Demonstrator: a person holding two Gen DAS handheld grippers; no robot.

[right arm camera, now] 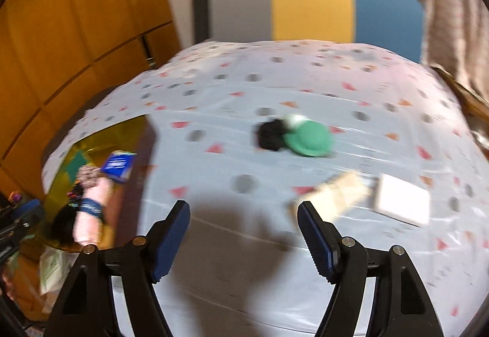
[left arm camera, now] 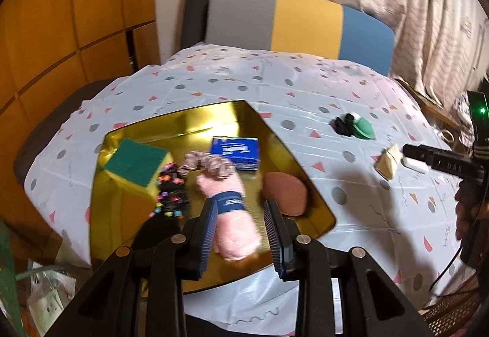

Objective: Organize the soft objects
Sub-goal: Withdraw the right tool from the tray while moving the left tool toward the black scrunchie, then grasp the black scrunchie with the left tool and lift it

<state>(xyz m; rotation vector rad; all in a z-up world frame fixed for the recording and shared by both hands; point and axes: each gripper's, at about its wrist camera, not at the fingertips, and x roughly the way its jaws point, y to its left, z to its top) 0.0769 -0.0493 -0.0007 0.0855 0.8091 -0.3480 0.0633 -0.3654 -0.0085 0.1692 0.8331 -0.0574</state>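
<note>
Left wrist view: left hand-held gripper (left arm camera: 241, 233) is sitting at bottom centre, jaws apart, with a pink towel roll (left arm camera: 230, 208) lying between them; cannot tell whether the pads are touching it. The roll, wrapped by a navy band (left arm camera: 230, 201), is lying in a gold tray (left arm camera: 308, 184) filling the centre-left of the frame. Also in the tray: a green-topped sponge (left arm camera: 137, 164) at left, a beaded tie (left arm camera: 171, 194) just right of it, a scrunchie (left arm camera: 207, 165) above the roll, a blue packet (left arm camera: 237, 153) behind that, a brown pad (left arm camera: 285, 191) at right. The tray is resting on the dotted worktop (left arm camera: 305, 98). On the cloth at upper right, a black puff (left arm camera: 342, 124) is touching a green pad (left arm camera: 363, 129). Further right, a beige wedge (left arm camera: 388, 162) is lying beside a white block (left arm camera: 414, 164). The right hand-held gripper (left arm camera: 411, 153) is poking in from the right edge near those two; cannot tell its opening here.

Right wrist view, blurred: right hand-held gripper (right arm camera: 244, 240) at bottom, jaws wide apart, holding nothing, hovering over the worktop (right arm camera: 214, 92). Beige wedge (right arm camera: 336, 193) is sitting just beyond the right finger, white block (right arm camera: 403, 199) beside it. Black puff (right arm camera: 270, 135) and green pad (right arm camera: 310, 139) are touching at centre. Tray (right arm camera: 61, 193) at left edge, with the towel roll (right arm camera: 90, 214), packet (right arm camera: 117, 165) and scrunchie (right arm camera: 88, 175) in it.
</note>
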